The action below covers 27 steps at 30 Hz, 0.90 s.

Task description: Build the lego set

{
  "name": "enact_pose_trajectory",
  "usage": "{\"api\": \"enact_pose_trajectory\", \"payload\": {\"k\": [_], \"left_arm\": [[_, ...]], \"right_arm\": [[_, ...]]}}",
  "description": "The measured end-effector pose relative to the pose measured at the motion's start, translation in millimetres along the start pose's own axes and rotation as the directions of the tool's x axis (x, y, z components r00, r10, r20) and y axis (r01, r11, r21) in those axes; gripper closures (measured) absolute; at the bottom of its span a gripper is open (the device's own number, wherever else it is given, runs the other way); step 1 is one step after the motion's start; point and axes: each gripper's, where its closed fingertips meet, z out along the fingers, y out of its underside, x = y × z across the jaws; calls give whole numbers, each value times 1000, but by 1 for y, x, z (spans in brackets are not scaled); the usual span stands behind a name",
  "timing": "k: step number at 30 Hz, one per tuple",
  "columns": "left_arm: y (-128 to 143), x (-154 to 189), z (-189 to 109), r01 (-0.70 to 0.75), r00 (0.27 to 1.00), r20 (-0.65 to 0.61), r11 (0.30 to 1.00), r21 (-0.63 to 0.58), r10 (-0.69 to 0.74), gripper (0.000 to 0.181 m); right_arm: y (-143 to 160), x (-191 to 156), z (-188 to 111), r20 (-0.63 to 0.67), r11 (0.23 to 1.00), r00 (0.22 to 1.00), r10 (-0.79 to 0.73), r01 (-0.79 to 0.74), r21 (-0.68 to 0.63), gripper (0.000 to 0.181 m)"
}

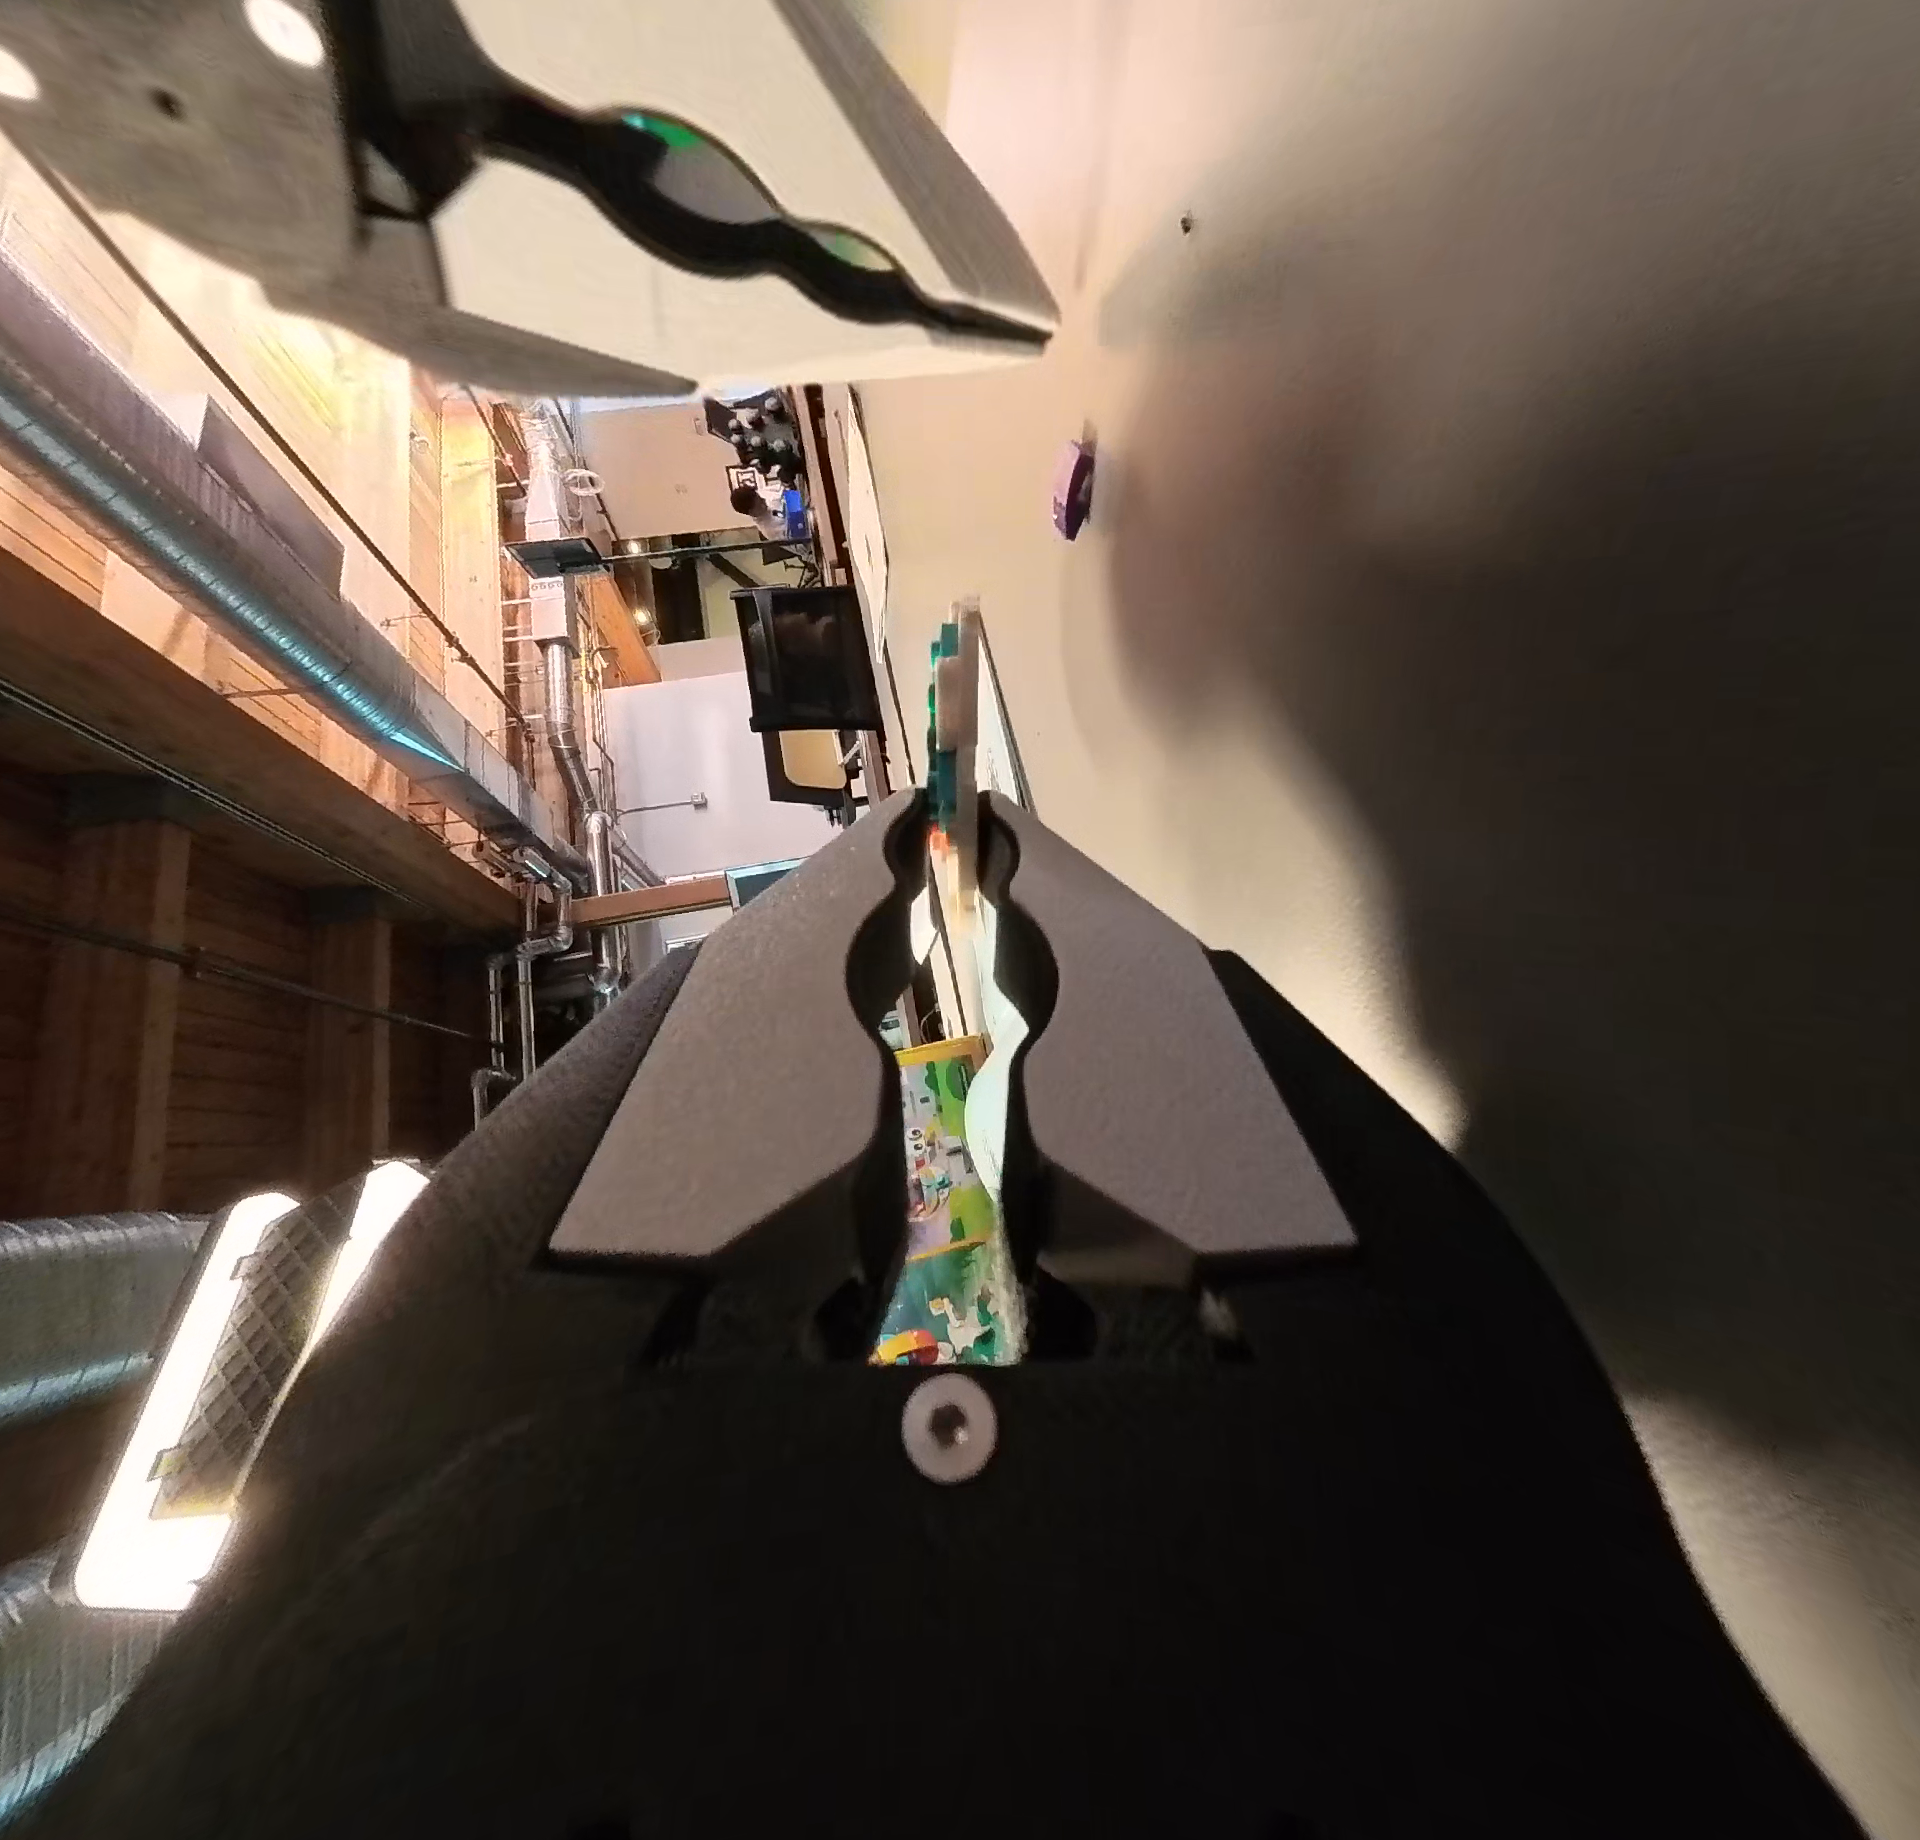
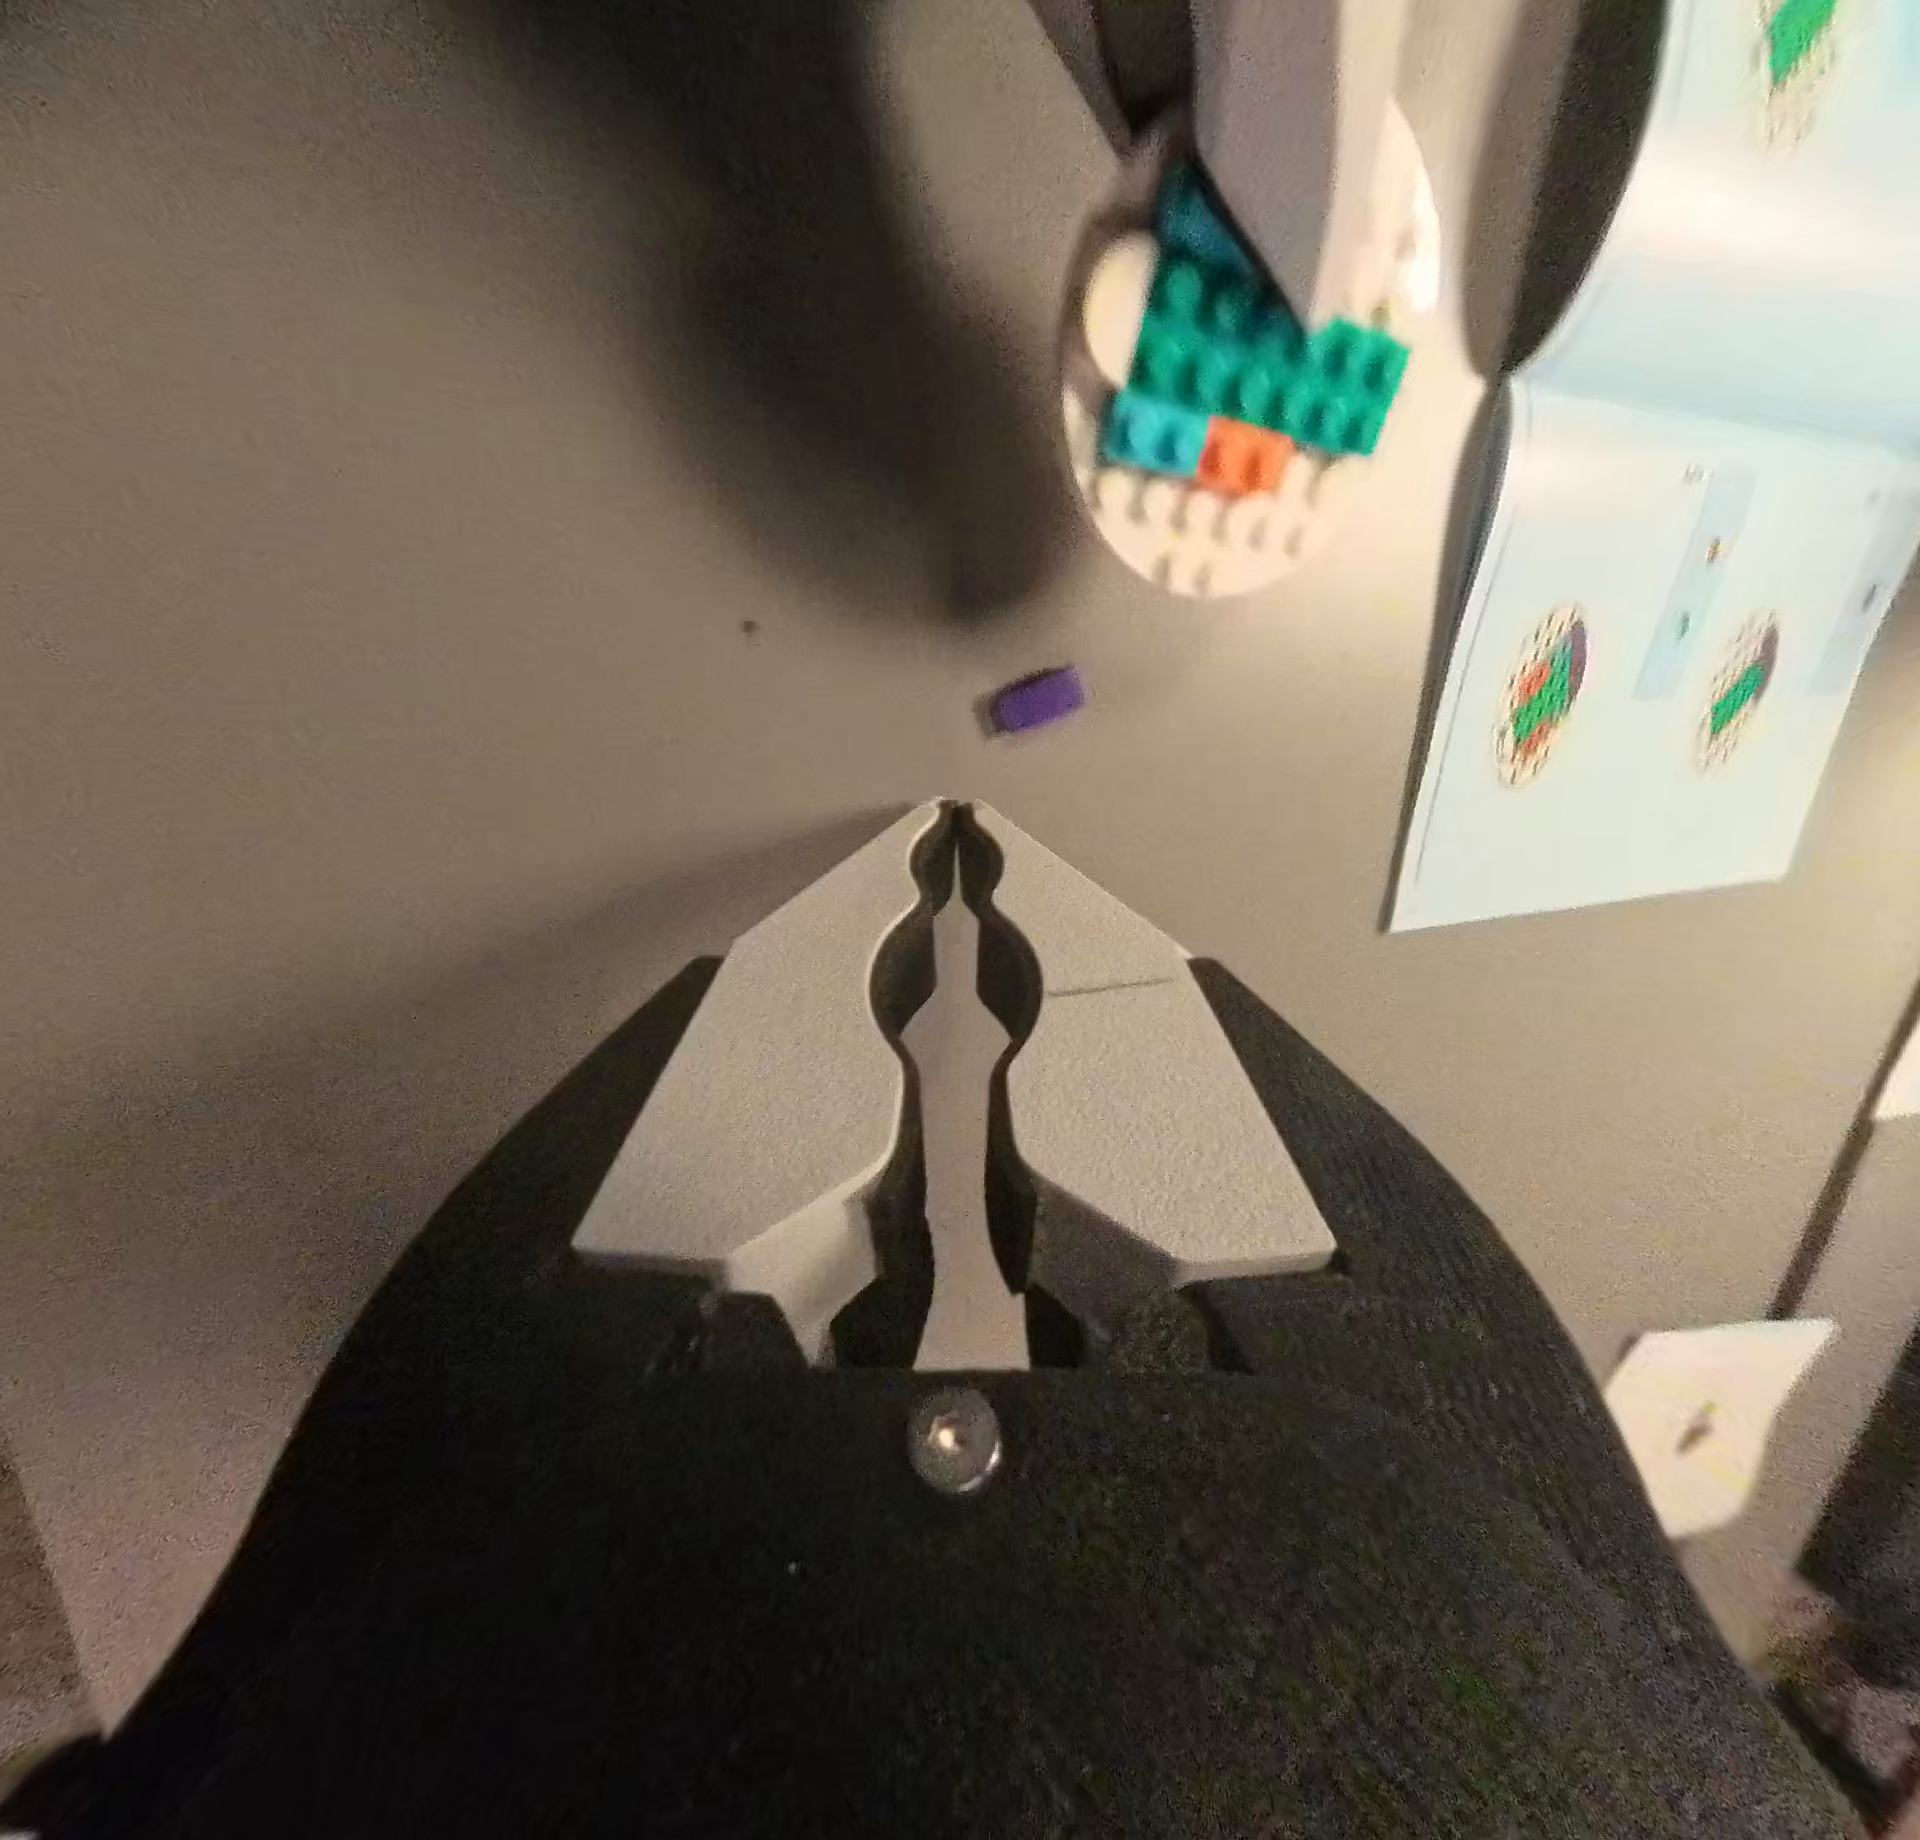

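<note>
The left tool [image 1: 951, 803] is clamped on the edge of the round white lego plate [image 1: 961, 710], which in the left wrist view shows edge-on, rising out of the fingertips with green bricks stacked on one face. The camera is rolled over here, so the pale surface [image 1: 1455, 440] runs up the right side of the picture like a wall. A small purple brick [image 1: 1073, 489] lies on it just past the plate, apart from both tools. Between the left tool's fingers, farther back, a strip of the colourful lego box [image 1: 940, 1167] shows. Beyond the plate lie a dark bin [image 1: 805, 658], ducting and wooden walls.

The right tool [image 1: 997, 325] enters that view from the upper left, blurred, its white fingers pressed together with nothing between the tips. In its own view the right tool [image 2: 954, 808] is likewise pressed together and empty, hanging over the surface [image 2: 416, 647] with the purple brick [image 2: 1032, 699] just ahead of its tips and nothing between them.

Only the right wrist view shows the plate's face: the lego plate [image 2: 1205, 533] is round and studded, carrying green bricks [image 2: 1268, 367], a turquoise brick [image 2: 1148, 437] and an orange brick [image 2: 1244, 460], with the left tool's finger [image 2: 1278, 107] covering its upper part. To the right the open instruction booklet [image 2: 1621, 751] lies on the surface, and a white card [image 2: 1704, 1416] sits at the lower right.
</note>
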Motion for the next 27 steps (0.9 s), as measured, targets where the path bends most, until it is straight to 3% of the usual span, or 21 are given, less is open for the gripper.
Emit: {"api": "enact_pose_trajectory", "payload": {"k": [6,12,17,22,27], "left_arm": [[1,1,0,2,1000,-3,1000,-3,-2,174],[-3,4,2,-4,1000,-15,1000,7,4,174],[1,3,1,-4,1000,-13,1000,-3,4,174],[8,0,0,13,1000,-8,1000,-17,-13,174],[9,4,1,14,1000,-24,1000,-15,-15,174]], "right_arm": [[-1,10,6,52,951,965,258,-263,164,181],[-20,13,12,125,873,921,369,-389,293,181],[-26,18,7,144,875,945,295,-328,357,181],[-29,18,6,182,882,970,164,-226,413,150],[-27,18,14,270,883,957,101,-211,419,154]]}}
